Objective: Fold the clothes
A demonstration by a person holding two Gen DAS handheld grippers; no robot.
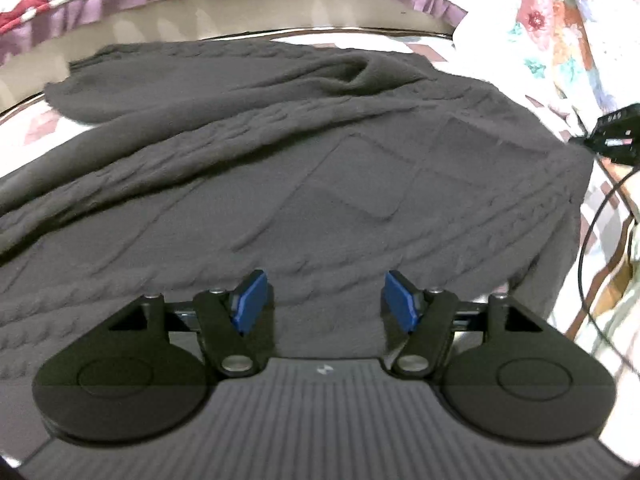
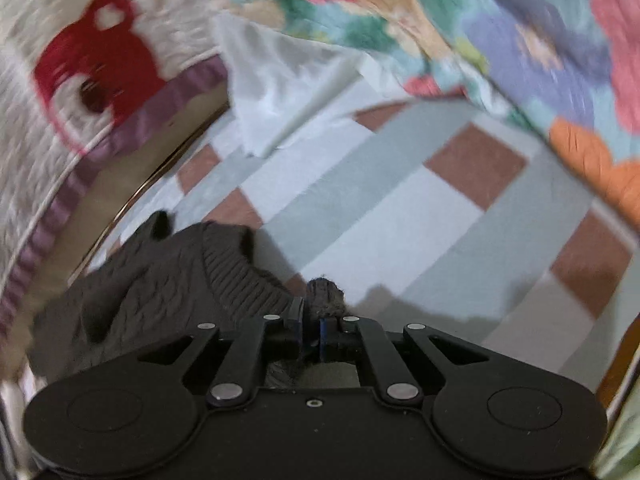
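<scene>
Two grippers over one dark grey cable-knit sweater [image 1: 304, 168], spread across a bed with a checked sheet [image 2: 400, 208] of pale green, white and brown squares. Left gripper [image 1: 323, 300] held just above the sweater's near part, blue pads [image 1: 250, 302] wide apart, nothing between them. Sweater bunched into a raised fold toward the far edge, flatter with a diamond pattern toward the right. Right gripper [image 2: 312, 330] closed tight on a ribbed edge of the sweater [image 2: 160, 292], a small tuft of knit sticking up past the fingertips, the rest of the garment trailing off to the left of it. Also seen in the left wrist view as a black shape [image 1: 616, 132] at the sweater's right corner, a thin black cable [image 1: 584, 248] looping down from it. Flowered quilt [image 2: 500, 40] heaped beyond the sheet on the right, a white cloth [image 2: 280, 92] crumpled beside it. White blanket with a red pattern and purple trim [image 2: 60, 100] along the far left. Right wrist view blurred toward the edges.
</scene>
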